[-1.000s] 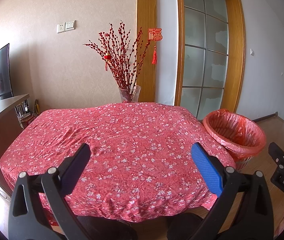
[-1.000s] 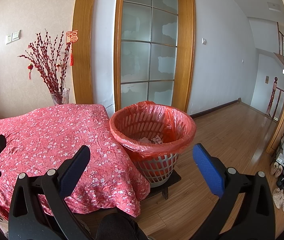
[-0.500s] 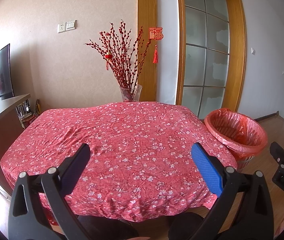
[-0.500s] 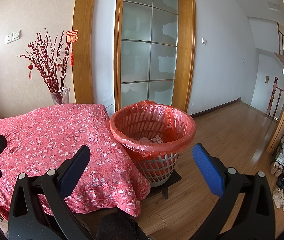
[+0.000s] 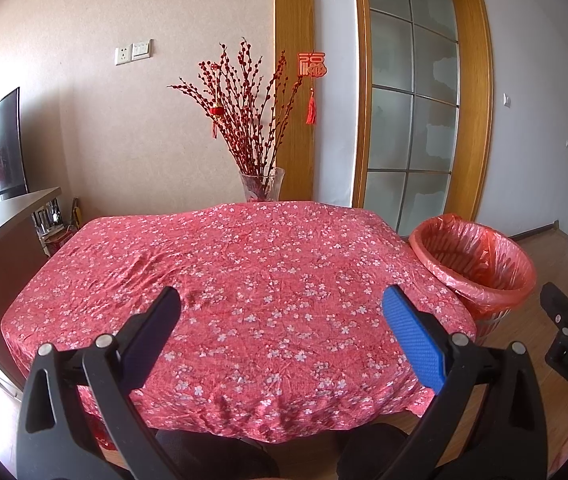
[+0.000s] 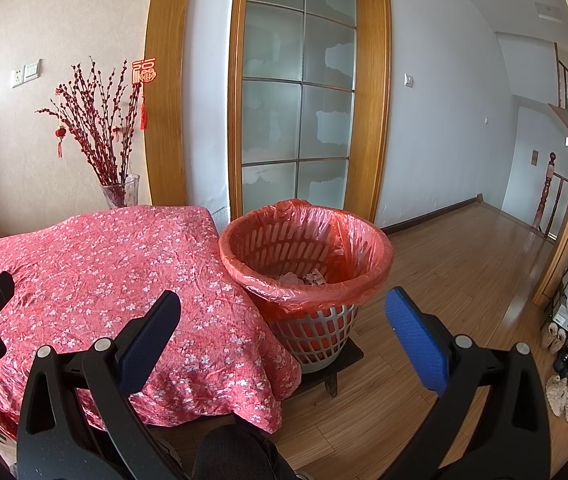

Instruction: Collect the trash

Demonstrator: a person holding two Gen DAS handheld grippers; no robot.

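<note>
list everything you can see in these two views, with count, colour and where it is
tablecloth: 1, red with white flowers, over the table
waste basket: 1, pale slotted, on a dark stand right of the table
bin liner: 1, orange-red, in the basket, folded over its rim
crumpled trash: a few pale pieces, basket bottom
vase: 1, clear glass, behind the table's far edge
branches: 1 bunch, red, in the vase
hanging knot ornament: 1, red, door frame
left gripper: 1, black, blue pads, open, empty
right gripper: 1, same, open, empty
</note>
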